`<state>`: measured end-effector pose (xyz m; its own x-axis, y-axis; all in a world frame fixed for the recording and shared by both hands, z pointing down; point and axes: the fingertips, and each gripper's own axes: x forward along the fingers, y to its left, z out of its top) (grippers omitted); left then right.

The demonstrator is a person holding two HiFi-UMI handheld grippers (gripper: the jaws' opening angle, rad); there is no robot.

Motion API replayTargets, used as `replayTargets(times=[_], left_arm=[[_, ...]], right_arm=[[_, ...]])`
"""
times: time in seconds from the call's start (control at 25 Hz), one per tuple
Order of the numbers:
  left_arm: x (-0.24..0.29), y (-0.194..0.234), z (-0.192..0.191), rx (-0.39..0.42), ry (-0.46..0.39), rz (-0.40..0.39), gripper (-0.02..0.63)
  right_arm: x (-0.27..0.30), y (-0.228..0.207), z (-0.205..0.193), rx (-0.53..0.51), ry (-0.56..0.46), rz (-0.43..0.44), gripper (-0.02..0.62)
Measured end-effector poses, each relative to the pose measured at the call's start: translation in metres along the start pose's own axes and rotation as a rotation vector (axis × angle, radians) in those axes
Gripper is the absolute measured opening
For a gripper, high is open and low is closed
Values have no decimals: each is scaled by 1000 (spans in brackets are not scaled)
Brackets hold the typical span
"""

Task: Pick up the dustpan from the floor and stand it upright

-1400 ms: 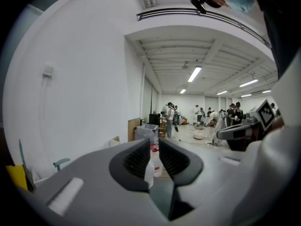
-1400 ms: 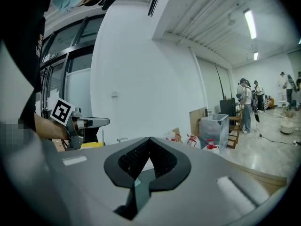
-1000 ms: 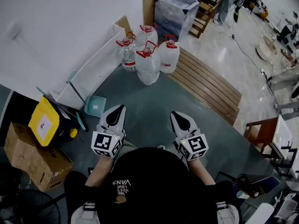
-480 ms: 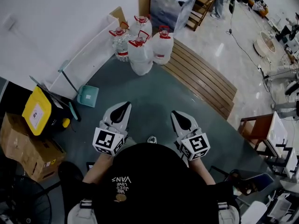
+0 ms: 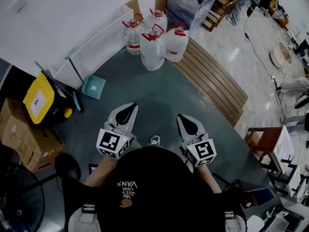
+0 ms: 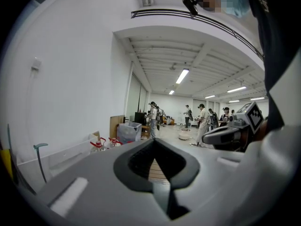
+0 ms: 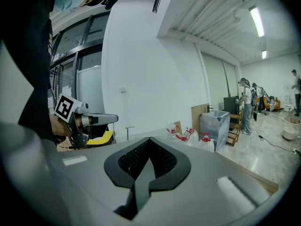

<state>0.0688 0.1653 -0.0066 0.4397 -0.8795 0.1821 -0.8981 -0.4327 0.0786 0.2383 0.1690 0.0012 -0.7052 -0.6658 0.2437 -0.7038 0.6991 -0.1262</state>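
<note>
Holding the left gripper and the right gripper side by side low in front of the body, the person stands on a dark green floor. Both point toward 12 o'clock in the head view. Each gripper's own view shows its jaws clenched together with nothing between them. The dustpan is at about 10 o'clock from the left gripper and well apart from it. It has a small pale teal pan with a squarish open mouth, and the pan sits on the floor. A long thin dark handle runs from the pan toward 11 o'clock and ends in a short teal grip. The handle lies close along a low white ledge, and in the left gripper view it rises nearly upright in front of the ledge. Whether it leans on the ledge I cannot tell. A yellow-lidded bin stands just beside the pan at its 9 o'clock. A cluster of clear water bottles with red caps stands at 12 o'clock from the grippers, next to a wooden slatted panel at 2 o'clock.
</note>
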Motion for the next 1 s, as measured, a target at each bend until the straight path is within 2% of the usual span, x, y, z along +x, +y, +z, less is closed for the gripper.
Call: replayTargets(times=[0.56,1.0], left_arm=[[-24,24,0,-20,-26,74,52],[-39,50,-6,-34,-29,94,52]], right_arm=[[18,17,8,-13,-6,26,2],[38,36,10,-23,-10,29,2]])
